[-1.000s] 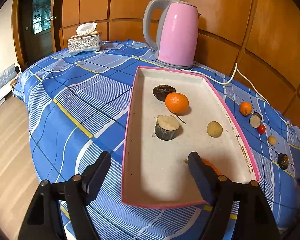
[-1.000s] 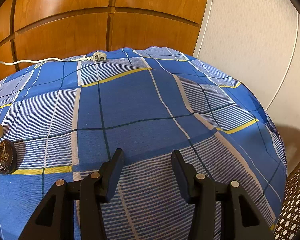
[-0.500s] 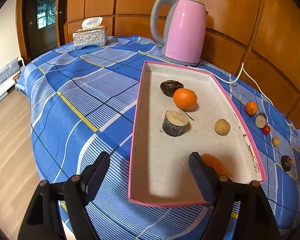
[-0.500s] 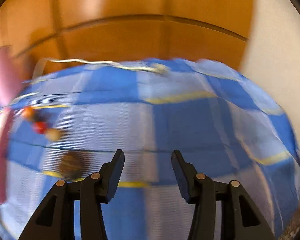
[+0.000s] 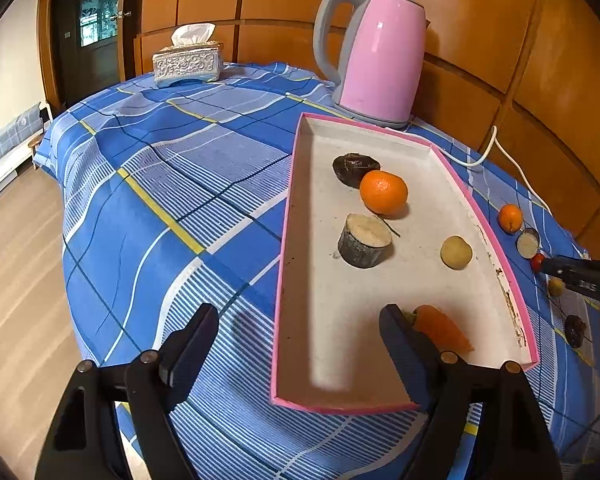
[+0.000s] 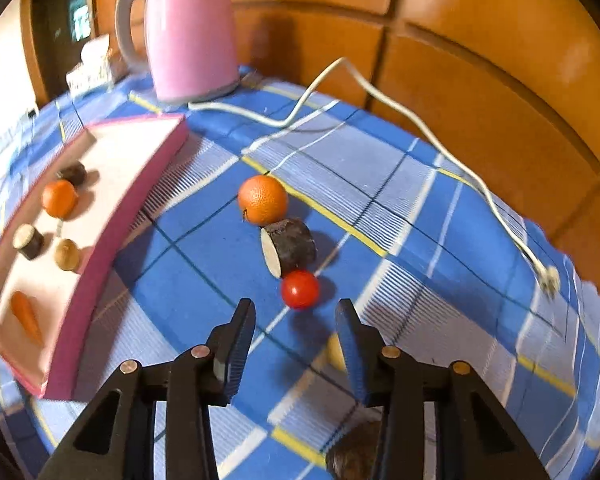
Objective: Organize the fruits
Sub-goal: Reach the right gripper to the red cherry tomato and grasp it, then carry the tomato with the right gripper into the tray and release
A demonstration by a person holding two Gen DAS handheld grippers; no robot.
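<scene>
Pickup of the cherry tomato seems underway: right gripper, fingers wide and empty, hovers just short of it on the worktop beside the pink tray, needing a short advance before closing.

Orange, dark cut stub, red tomato touching in a row on surface; five more pieces in pink tray.
</scene>
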